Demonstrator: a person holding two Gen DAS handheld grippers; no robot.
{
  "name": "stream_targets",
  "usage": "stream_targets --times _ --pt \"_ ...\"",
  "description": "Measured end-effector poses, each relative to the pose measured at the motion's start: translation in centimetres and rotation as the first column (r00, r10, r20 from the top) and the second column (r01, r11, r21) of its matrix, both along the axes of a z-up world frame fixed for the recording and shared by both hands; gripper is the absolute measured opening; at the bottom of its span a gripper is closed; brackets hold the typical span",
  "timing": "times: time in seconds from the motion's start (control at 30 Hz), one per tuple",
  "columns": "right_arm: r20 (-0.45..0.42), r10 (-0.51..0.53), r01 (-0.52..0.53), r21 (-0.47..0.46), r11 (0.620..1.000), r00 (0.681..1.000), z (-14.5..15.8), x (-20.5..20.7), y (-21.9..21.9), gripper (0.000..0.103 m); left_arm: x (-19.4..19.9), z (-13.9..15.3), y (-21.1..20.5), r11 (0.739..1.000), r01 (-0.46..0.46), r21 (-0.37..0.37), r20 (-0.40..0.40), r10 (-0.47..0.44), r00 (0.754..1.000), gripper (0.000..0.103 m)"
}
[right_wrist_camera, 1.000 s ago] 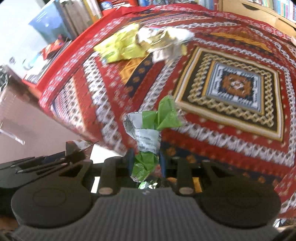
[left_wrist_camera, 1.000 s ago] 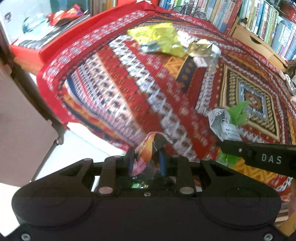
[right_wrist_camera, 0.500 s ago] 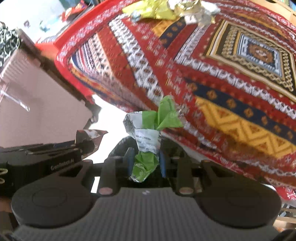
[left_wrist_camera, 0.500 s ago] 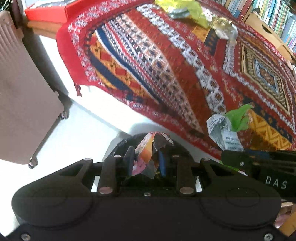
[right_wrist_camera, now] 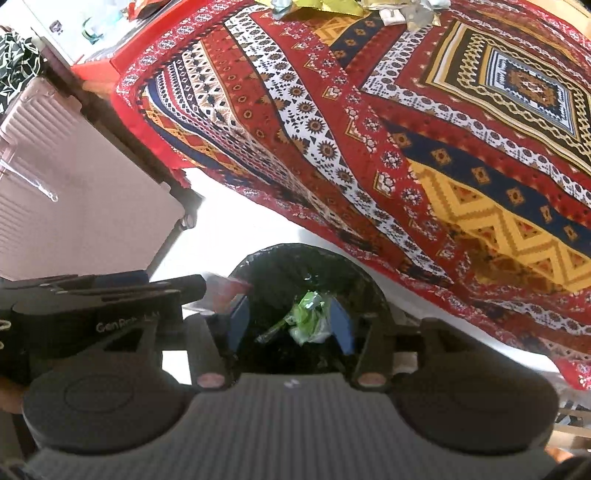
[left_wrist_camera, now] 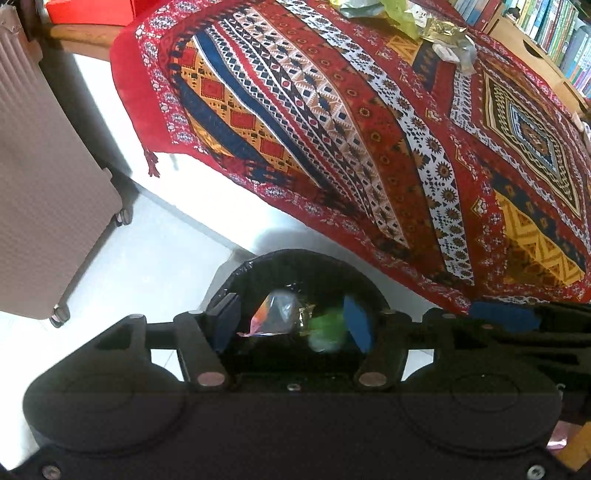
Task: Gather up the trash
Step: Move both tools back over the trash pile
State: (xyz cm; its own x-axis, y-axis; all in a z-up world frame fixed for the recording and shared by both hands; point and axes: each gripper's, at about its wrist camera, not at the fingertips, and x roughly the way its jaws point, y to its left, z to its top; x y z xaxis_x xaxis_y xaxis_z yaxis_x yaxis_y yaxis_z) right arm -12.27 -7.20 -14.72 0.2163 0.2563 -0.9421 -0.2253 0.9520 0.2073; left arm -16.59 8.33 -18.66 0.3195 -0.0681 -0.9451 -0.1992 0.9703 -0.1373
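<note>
Two wrappers are over the bin: a clear one with orange print and a green one. Both look free of the fingers and appear to be falling or already lying inside the black bag; the green one is blurred in the left view, so I cannot say if it has landed. The bin stands on the white floor, just beside the hanging edge of the red cloth.

The left gripper has its jaws spread wide and holds nothing. The right gripper is also spread and empty, with the green wrapper visible between its blue pads, lower down in the bin. The two tools are side by side, very near each other; in the right view the left tool crosses the lower left corner.

To do this drop well, I think both grippers should wait above the opening until each wrapper is clearly inside the rim, because light foil can stick to a pad or drift to the floor. Then lift them straight up, one a little after the other, so that they do not knock together.

More trash lies at the far side of the cloth, a yellow-green bag with silver and white pieces, well apart from the bin. The task is therefore not finished. A pink suitcase stands to the left, near the bin, and should be avoided on the way back.
</note>
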Motion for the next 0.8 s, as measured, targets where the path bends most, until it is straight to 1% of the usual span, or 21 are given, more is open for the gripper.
stream_targets --times 0.17,0.27,0.37,0.53,0.7,0.8 --pt "0.008 -0.013 0.013 0.000 1.000 1.000 0.2 0.4 -0.2 0.064 0.1 0.3 -0.1 1.000 -0.007 0.016 -0.001 0.007 1.000 0.069" --pt "0.021 -0.020 0.020 0.002 1.000 1.000 0.7 0.6 -0.5 0.064 0.3 0.9 -0.3 1.000 -0.003 0.031 0.016 0.003 1.000 0.073" --pt "0.040 -0.035 0.035 0.008 0.999 0.999 1.5 1.0 -1.0 0.064 0.8 1.9 -0.6 0.999 0.000 0.040 0.042 -0.002 0.999 0.075" --pt "0.105 -0.090 0.087 0.033 0.996 0.990 4.0 2.6 -2.3 0.064 2.5 4.6 -0.8 0.999 -0.020 0.045 0.123 0.014 0.992 0.079" --pt "0.168 -0.164 0.156 0.064 0.986 0.972 6.7 4.7 -3.9 0.064 4.9 7.9 -1.3 0.998 -0.048 0.039 0.219 0.038 0.975 0.082" --pt "0.206 -0.203 0.190 0.080 0.978 0.957 8.3 6.1 -5.1 0.064 6.4 9.5 -1.9 0.997 -0.055 0.050 0.265 0.040 0.964 0.083"
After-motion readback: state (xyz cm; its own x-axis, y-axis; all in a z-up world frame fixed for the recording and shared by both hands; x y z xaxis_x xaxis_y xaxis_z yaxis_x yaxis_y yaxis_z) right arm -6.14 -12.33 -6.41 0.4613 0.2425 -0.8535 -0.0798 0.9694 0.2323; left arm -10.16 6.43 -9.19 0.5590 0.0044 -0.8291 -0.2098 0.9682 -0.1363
